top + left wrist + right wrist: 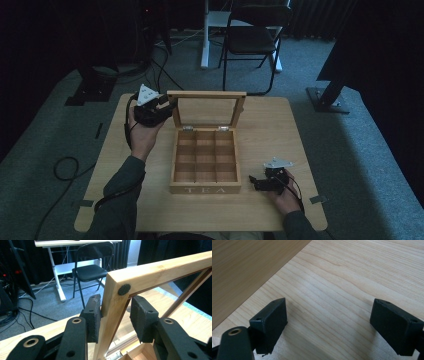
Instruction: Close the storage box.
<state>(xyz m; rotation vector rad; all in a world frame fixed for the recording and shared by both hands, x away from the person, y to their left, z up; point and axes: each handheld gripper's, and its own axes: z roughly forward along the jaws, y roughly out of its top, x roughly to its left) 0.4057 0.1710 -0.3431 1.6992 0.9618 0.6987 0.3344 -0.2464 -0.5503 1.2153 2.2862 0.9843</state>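
A wooden tea box [205, 189] with several bare compartments stands in the middle of the table [270, 130], its glass-paned lid [206, 94] raised upright at the back. My left gripper [167, 102] is at the lid's upper left corner. In the left gripper view the lid's frame [160, 270] runs between the jaws of the left gripper [115, 307], which is shut on it just below the corner. My right gripper [254, 181] rests low on the table to the right of the box. It stands open over bare wood in the right gripper view [329, 315], the box's side wall [249, 265] at upper left.
A black folding chair [252, 35] and a white desk leg [205, 35] stand on the carpet beyond the table. Cables [65, 167] lie on the floor at the left, and dark stand bases [327, 97] sit near the table's far corners.
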